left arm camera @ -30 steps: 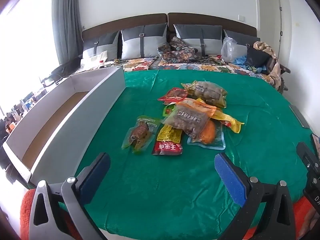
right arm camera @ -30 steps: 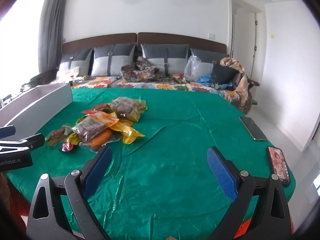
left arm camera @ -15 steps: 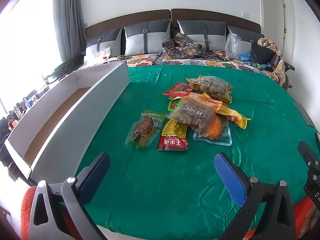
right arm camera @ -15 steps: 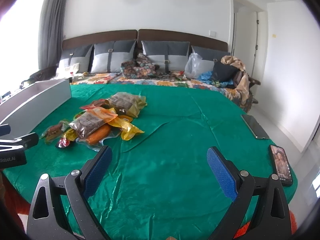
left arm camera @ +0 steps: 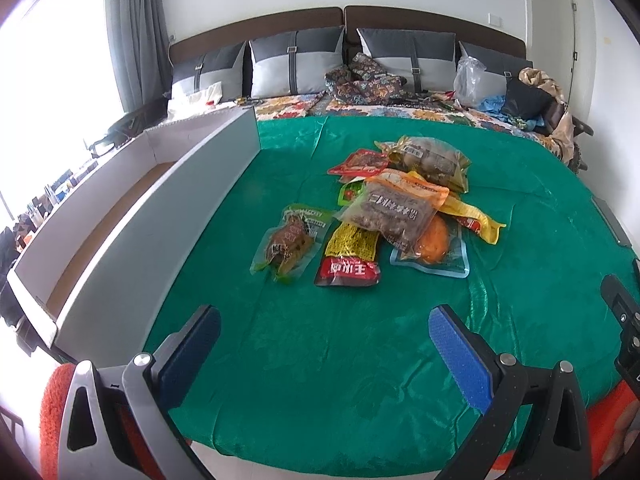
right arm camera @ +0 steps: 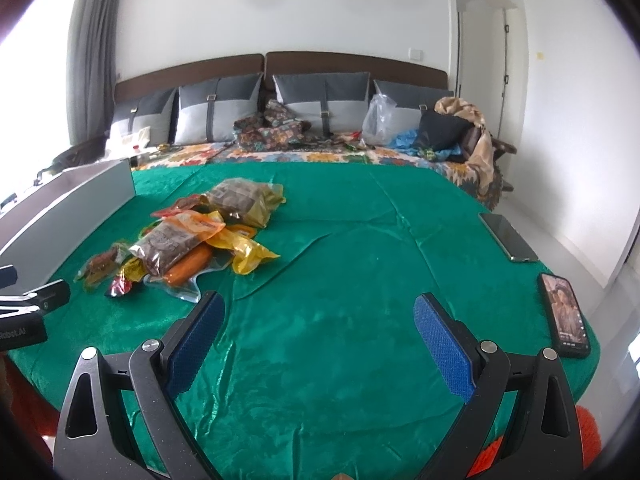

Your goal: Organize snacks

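Observation:
A pile of snack packets (left arm camera: 400, 208) lies mid-way up the green cloth (left arm camera: 320, 360); in the right wrist view the pile (right arm camera: 188, 240) sits to the left. Nearest me are a clear packet of brown meat (left arm camera: 289, 242) and a yellow and red packet (left arm camera: 349, 258). An orange sausage pack (left arm camera: 434, 244) lies under a brown-filled bag (left arm camera: 394, 210). A long white box (left arm camera: 132, 240) with an open top runs along the cloth's left side. My left gripper (left arm camera: 324, 332) hangs open short of the pile. My right gripper (right arm camera: 318, 320) is open over bare cloth, right of the pile.
Two phones (right arm camera: 507, 236) (right arm camera: 564, 314) lie on the cloth's right edge. Grey pillows (left arm camera: 296, 64), a patterned bedspread and bags (right arm camera: 444, 128) fill the far end against the headboard. A bright window and curtain (left arm camera: 132, 28) stand at the left.
Both grippers have crept forward and tilted down a little, so the pile sits lower and larger in each view. The fingers stay open. Nothing on the cloth has moved.

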Motion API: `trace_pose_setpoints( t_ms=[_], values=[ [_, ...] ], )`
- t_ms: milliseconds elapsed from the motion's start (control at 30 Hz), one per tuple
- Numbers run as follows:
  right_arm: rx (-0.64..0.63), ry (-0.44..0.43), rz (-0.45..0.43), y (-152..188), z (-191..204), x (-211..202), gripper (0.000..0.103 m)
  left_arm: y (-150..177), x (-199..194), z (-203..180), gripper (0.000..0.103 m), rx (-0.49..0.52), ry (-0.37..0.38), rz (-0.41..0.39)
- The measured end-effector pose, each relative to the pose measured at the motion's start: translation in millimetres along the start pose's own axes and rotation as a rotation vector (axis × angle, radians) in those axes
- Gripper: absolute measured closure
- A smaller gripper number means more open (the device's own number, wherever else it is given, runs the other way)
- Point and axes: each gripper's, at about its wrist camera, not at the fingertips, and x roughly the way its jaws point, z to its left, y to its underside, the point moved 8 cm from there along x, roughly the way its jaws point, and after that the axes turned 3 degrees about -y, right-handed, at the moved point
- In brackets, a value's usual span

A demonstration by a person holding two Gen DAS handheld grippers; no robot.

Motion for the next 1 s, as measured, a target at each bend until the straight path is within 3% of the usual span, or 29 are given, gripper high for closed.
trace_pose_setpoints(
  t_ms=[433,633,867,1000],
  values=[
    [0.014,0.006,0.099,18.5,-3.2,15.1,0.006,33.2,41.2,1.6,0.000,0.020,-0.012,0.144],
    [0.033,-0.003,0.232,45.4,-5.8,43.7,0.006,46.1,79.8,0.2,0.000,0.057,-0.038,0.235],
    [0.045,0.011,0.328,66.4,-11.8,62.8,0.006,46.5,92.6,6.6,0.000,-0.036,0.029,0.257],
    [0.022,0.004,0.348,72.4,-6.0,66.9,0.006,46.4,92.3,8.4,0.000,-0.032,0.035,0.246]
  ],
)
